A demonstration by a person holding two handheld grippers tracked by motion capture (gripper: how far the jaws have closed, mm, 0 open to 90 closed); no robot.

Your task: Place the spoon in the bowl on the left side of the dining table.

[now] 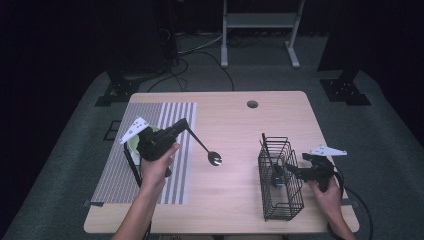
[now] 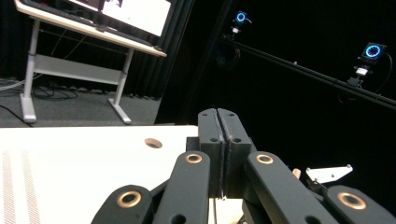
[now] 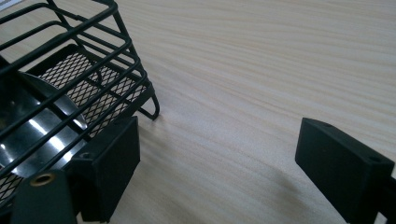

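My left gripper (image 1: 184, 124) is held above the striped mat, its jaws pointing toward the table's middle. In the left gripper view its jaws (image 2: 218, 117) are pressed together. A spoon (image 1: 214, 158) with a thin black handle slants down and right from those jaw tips, so the gripper is shut on the handle's end. My right gripper (image 1: 292, 170) stands open at the right side of a black wire basket (image 1: 286, 202). In the right gripper view (image 3: 215, 154) one pad is against the basket (image 3: 93, 70) and bare table lies between the pads. A shiny utensil (image 3: 32, 135) rests inside the basket.
A striped mat (image 1: 172, 112) covers the table's left part, and a pale green bowl (image 1: 134, 143) sits on it under my left hand. A round hole (image 1: 252, 104) lies near the table's far edge. A desk frame (image 1: 260, 22) stands on the floor beyond.
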